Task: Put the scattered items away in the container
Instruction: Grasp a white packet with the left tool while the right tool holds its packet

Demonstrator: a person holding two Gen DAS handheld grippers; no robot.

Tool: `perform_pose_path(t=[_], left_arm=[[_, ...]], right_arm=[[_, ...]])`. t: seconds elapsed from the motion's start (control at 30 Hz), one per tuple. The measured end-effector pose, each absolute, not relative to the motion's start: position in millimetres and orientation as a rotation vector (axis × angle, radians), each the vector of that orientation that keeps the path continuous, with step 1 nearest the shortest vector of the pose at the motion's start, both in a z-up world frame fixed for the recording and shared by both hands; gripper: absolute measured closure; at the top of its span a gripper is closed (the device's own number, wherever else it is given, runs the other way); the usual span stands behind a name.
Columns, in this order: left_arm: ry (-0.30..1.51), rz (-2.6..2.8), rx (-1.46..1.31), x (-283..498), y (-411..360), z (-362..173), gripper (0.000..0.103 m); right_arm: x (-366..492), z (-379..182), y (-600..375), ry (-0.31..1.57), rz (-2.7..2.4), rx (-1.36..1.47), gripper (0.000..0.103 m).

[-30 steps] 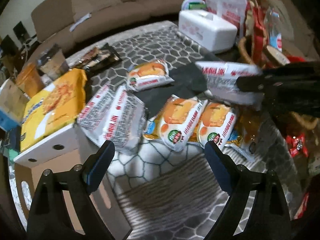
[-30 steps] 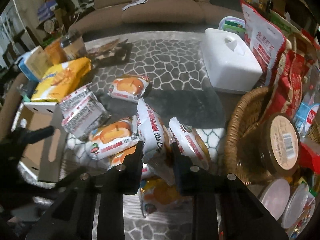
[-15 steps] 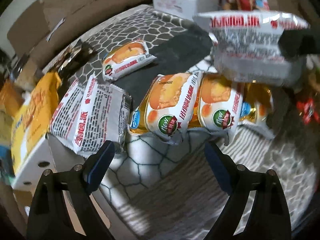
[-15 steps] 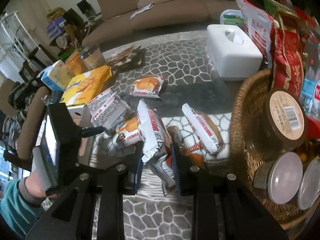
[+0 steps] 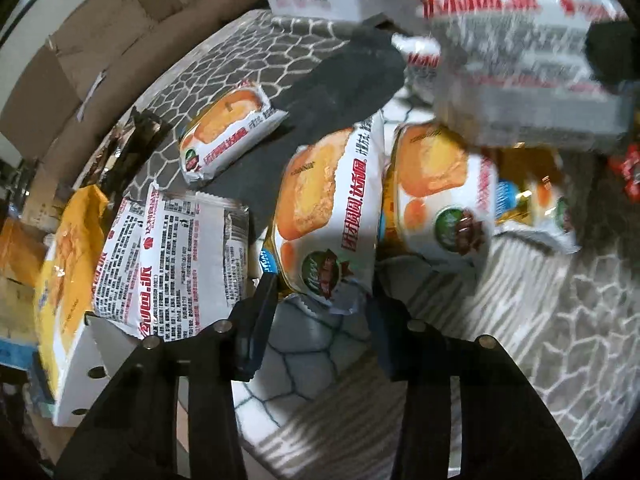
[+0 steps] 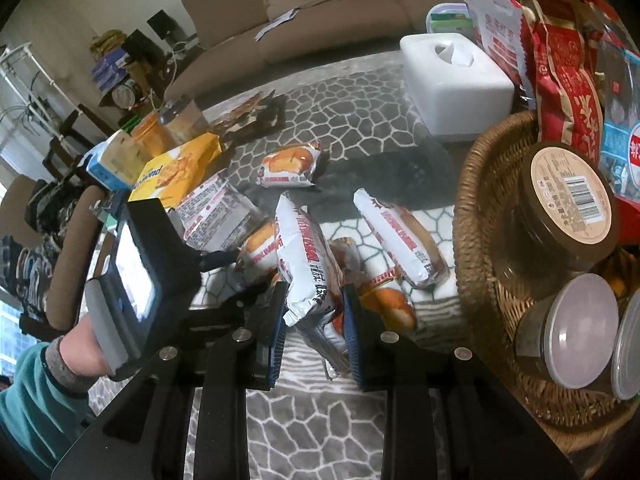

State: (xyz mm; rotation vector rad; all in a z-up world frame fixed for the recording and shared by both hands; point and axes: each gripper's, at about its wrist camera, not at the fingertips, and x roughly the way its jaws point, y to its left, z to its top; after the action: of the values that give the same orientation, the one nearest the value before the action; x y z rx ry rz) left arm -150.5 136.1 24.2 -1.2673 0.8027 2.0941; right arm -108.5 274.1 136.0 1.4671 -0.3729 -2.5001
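- Two grippers are ours, and we list the table from its left edge across to the right.
- Far left, a yellow biscuit bag [image 6: 176, 174] lies on a white cardboard box [image 5: 76, 364], with a blue-and-white carton [image 6: 108, 162] just beside it.
- Next, our left gripper [image 5: 320, 312] sits low over the patterned table [image 5: 540, 340]. Its fingers stand either side of the near end of an orange cake packet [image 5: 328, 224]; we cannot tell whether the pads touch the wrapper, though the gap is only about as wide as the packet.
- Beside that packet on its left, a white packet [image 5: 176, 256] lies printed side up, leaning on the box.
- Further back, one more cake packet [image 6: 289, 166] lies alone on the dark part of the table.
- In the middle, our right gripper [image 6: 314, 312] is clamped on a white-wrapped snack packet [image 6: 306, 260], pinched between the blue pads and held on edge, lifted above the pile.
- Just right of it, another packet [image 6: 400, 240] lies on the table, near the basket.
- At the right, the wicker basket [image 6: 476, 200] holds a brown-lidded jar [image 6: 568, 196], two clear-lidded tubs and red snack bags [image 6: 568, 76].
- Behind the basket stands a white tissue box [image 6: 456, 80].
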Motion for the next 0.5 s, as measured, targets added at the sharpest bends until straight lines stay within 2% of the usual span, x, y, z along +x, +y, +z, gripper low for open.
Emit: perform_pose_path(t=[0.17,0.3,0.5], left_arm=[[0.601,2.092,-1.323,-156.5,124.4,36.0,0.069],[0.451,2.129,-1.349,-158.1,113.7,49.9,0.078],[0.22,2.154,-1.327,-153.2,88.4,87.6,0.08]], right_arm=[[-106.5,134.7,274.7,-0.395,-2.506,1.464,0.077],[-103.3,138.2,272.6,-0.385,-2.515,1.457,0.077],[-93.0,158.8,257.0,-0.343,-2.542,1.425,0.078]])
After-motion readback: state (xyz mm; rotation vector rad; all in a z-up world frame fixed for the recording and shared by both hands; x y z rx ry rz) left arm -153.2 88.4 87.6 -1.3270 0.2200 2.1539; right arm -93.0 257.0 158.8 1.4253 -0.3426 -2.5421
